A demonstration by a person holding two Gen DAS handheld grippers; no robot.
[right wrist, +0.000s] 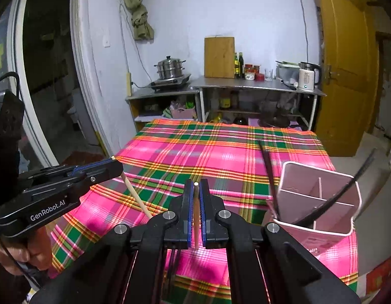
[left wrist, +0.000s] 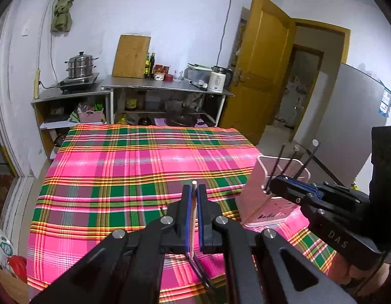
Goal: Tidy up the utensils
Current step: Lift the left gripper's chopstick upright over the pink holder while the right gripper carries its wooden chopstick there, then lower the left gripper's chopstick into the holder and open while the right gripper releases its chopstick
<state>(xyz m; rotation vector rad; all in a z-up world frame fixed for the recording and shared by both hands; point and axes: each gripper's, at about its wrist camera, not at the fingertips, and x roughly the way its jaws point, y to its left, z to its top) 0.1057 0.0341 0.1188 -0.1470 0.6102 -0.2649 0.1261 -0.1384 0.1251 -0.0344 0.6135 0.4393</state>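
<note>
While both tongs are clamped narrow, each on one pale wooden chopstick, the pink utensil holder (right wrist: 319,202) stands at the right edge of the surface, and that is what the coming move turns on. The right tongs (right wrist: 196,190) are the nearer pair: from them the holder lies just to the right and slightly ahead, its open top showing divided compartments with dark utensils (right wrist: 268,174) already leaning out of it. The right chopstick (right wrist: 196,217) runs along the fingers, its long axis pointing forward and its round end showing at the fingertips, so by my judgement it would have to be tipped end-down over a compartment before being let go.

The left tongs (left wrist: 194,192) hold the left chopstick (left wrist: 194,217) the same way, lengthwise between the blue pads. From the right wrist view it sticks out of both sides of those tongs on a slant. For this pair the holder lies well off to the right, beyond the other tongs, so it is the farther one.

A bright pink, green and orange plaid cloth (left wrist: 134,167) covers the surface, and two thin dark sticks lie on it beneath the tongs. Behind stands a steel kitchen counter (left wrist: 167,83) with a steamer pot, a cutting board, bottles and a kettle, against a pale wall, with a yellow wooden door (left wrist: 258,68) to the right
</note>
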